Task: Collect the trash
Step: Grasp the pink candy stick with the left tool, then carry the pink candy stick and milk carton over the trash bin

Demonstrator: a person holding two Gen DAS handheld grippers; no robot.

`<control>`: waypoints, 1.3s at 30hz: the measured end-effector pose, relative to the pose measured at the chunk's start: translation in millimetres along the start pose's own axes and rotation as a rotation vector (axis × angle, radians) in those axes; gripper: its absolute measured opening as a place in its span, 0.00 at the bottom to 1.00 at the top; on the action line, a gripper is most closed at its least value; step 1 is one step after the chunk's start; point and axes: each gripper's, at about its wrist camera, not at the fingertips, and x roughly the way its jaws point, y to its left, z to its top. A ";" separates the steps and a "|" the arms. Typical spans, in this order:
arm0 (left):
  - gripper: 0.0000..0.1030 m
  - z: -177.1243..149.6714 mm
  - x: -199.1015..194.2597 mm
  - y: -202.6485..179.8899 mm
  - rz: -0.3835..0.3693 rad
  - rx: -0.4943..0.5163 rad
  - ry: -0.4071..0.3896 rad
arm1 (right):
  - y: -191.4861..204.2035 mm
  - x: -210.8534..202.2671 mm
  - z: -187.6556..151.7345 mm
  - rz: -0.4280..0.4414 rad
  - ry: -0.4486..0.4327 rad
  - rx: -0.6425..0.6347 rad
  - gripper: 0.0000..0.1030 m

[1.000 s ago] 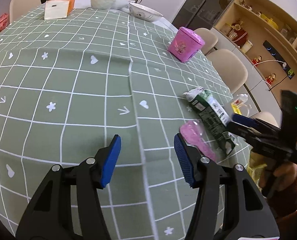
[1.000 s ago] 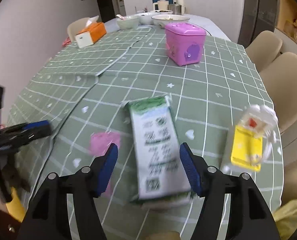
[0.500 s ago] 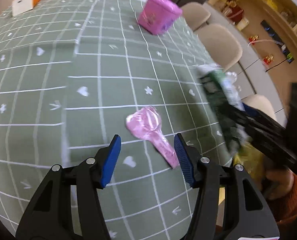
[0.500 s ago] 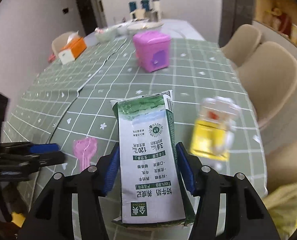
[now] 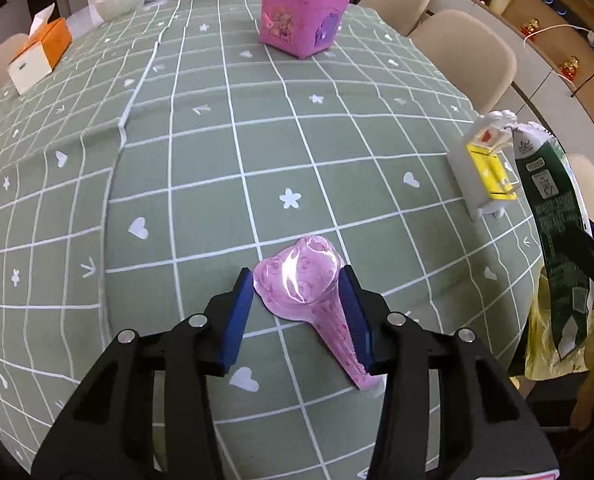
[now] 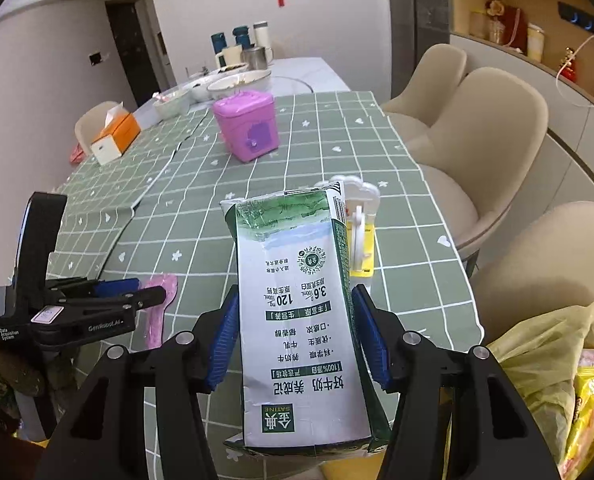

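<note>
Pickup is under way on both sides: the right gripper point(image 6: 295, 340) is clamped on the milk carton point(image 6: 303, 320), lifted off the table point(image 5: 225, 128). The left gripper point(image 5: 299, 312) has just been closing around the pink wrapper point(image 5: 297, 280), pads about touching it; next it must pinch and lift, while the carton goes to the yellow bag point(image 6: 537, 364)

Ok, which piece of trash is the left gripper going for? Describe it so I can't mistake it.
On the green checked tablecloth, look at the near edge, well in front of the pink lidded box. Between the left gripper fingers lies a flat pink plastic wrapper, glossy, with a rounded head narrowing to a tail. Unlike the box, it is thin, see-through and lying flat.
</note>
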 end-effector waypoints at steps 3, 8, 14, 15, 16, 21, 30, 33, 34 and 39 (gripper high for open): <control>0.41 3.7 -17.2 1.6 -0.020 0.017 -0.050 | 4.2 -9.8 0.5 -0.003 -0.033 0.012 0.51; 0.41 19.3 -64.0 -1.4 -0.112 0.068 -0.187 | 12.3 -37.7 10.1 -0.028 -0.119 0.000 0.51; 0.41 48.1 -125.7 -26.5 -0.243 0.158 -0.365 | 11.0 -93.4 26.5 -0.117 -0.262 -0.004 0.51; 0.41 52.7 -132.3 -32.3 -0.258 0.178 -0.389 | 8.6 -101.1 28.1 -0.132 -0.277 0.000 0.51; 0.41 58.0 -141.6 -40.8 -0.279 0.206 -0.418 | 3.8 -113.9 29.3 -0.157 -0.301 0.007 0.51; 0.41 80.7 -169.9 -91.3 -0.409 0.317 -0.492 | -27.5 -164.6 24.0 -0.284 -0.373 0.055 0.51; 0.41 79.3 -154.7 -217.8 -0.728 0.529 -0.420 | -110.1 -234.9 -18.4 -0.532 -0.392 0.216 0.51; 0.41 71.6 -139.5 -258.0 -0.783 0.590 -0.350 | -135.0 -246.6 -32.8 -0.584 -0.386 0.274 0.51; 0.41 68.4 -132.4 -272.4 -0.796 0.610 -0.322 | -145.6 -250.4 -39.3 -0.604 -0.384 0.301 0.51; 0.41 53.7 -92.6 -326.5 -0.839 0.676 -0.209 | -181.1 -251.8 -59.0 -0.639 -0.361 0.387 0.51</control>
